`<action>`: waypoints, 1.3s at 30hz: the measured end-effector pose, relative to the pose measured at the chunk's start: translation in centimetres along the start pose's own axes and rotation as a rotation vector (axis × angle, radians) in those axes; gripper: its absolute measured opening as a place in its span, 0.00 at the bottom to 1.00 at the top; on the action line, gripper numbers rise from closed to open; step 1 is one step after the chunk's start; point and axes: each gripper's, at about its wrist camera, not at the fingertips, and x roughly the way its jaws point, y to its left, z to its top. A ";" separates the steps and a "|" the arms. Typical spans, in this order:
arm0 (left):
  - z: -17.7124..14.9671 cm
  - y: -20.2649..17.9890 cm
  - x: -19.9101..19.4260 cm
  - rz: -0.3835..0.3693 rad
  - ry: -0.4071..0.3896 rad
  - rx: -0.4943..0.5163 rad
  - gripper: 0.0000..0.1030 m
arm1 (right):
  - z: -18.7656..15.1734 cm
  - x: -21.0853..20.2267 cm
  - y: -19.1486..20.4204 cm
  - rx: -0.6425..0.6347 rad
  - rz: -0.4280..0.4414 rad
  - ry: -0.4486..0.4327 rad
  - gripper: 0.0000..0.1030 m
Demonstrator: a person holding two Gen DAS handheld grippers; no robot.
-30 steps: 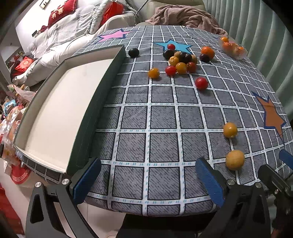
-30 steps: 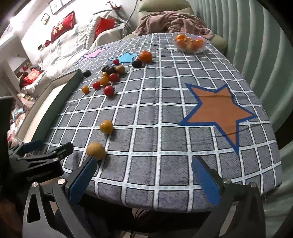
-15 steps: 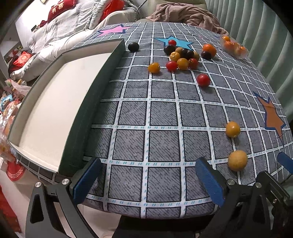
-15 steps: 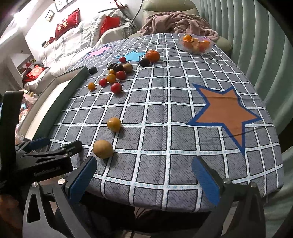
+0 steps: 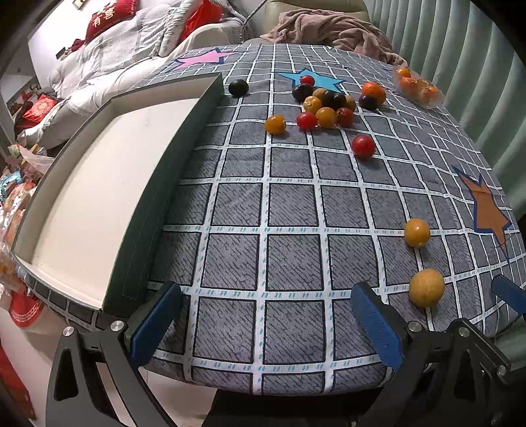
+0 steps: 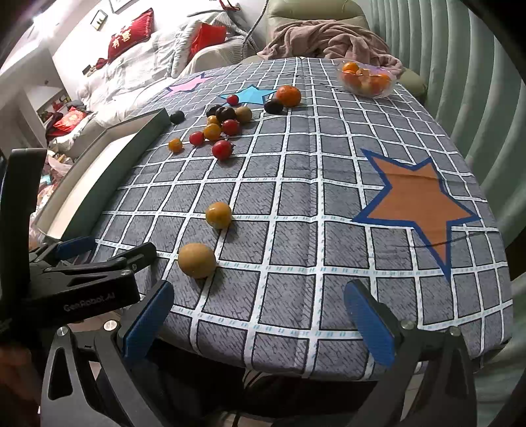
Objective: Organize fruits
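A desk draped in a grey grid-patterned cloth with coloured stars (image 6: 328, 184) fills the middle of the room. Pale green pleated curtains (image 6: 460, 65) hang along its right side. Beyond the far edge stands a beige armchair (image 6: 315, 13) with a crumpled dusty-pink blanket (image 6: 328, 39) thrown over it. To the left, a white sofa (image 5: 108, 62) carries red cushions with white lettering (image 5: 108, 16). Framed pictures (image 6: 98, 19) hang on the white wall behind.

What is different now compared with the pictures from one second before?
Both grippers have advanced a little over the near table edge: the grey checked tablecloth and white tray show larger. The left gripper and right gripper keep their jaws open and empty. The round yellow fruit and the other fruits have not moved.
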 end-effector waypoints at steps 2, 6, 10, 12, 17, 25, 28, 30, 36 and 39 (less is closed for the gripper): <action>0.1 0.0 0.0 0.000 0.005 -0.001 1.00 | -0.1 0.0 0.0 0.003 0.001 0.002 1.00; 0.4 0.0 0.1 -0.005 0.015 0.005 1.00 | -0.1 0.0 -0.1 0.007 0.004 0.004 1.00; 0.8 -0.1 0.3 -0.015 0.029 0.017 1.00 | -0.1 0.1 0.0 -0.001 0.006 0.008 1.00; 1.1 -0.1 0.4 -0.022 0.037 0.023 1.00 | -0.1 0.2 0.1 -0.008 0.007 0.009 1.00; 2.7 -0.1 0.2 -0.024 0.003 0.035 1.00 | 0.1 0.5 0.7 -0.037 0.018 0.011 1.00; 7.3 -0.9 0.8 0.005 -0.085 0.112 1.00 | 0.7 1.7 2.1 -0.092 0.054 0.014 1.00; 8.9 -1.0 1.6 -0.004 -0.104 0.119 1.00 | 0.9 2.3 2.9 -0.116 0.061 0.015 1.00; 9.9 -1.1 2.3 -0.004 -0.112 0.126 1.00 | 1.0 2.6 3.4 -0.136 0.060 0.012 1.00; 11.1 -1.2 4.6 -0.023 -0.060 0.130 0.81 | 1.1 3.0 4.6 -0.194 0.035 -0.004 0.91; 11.1 -1.1 5.4 -0.041 -0.051 0.119 0.71 | 1.1 3.1 5.0 -0.219 0.010 -0.018 0.78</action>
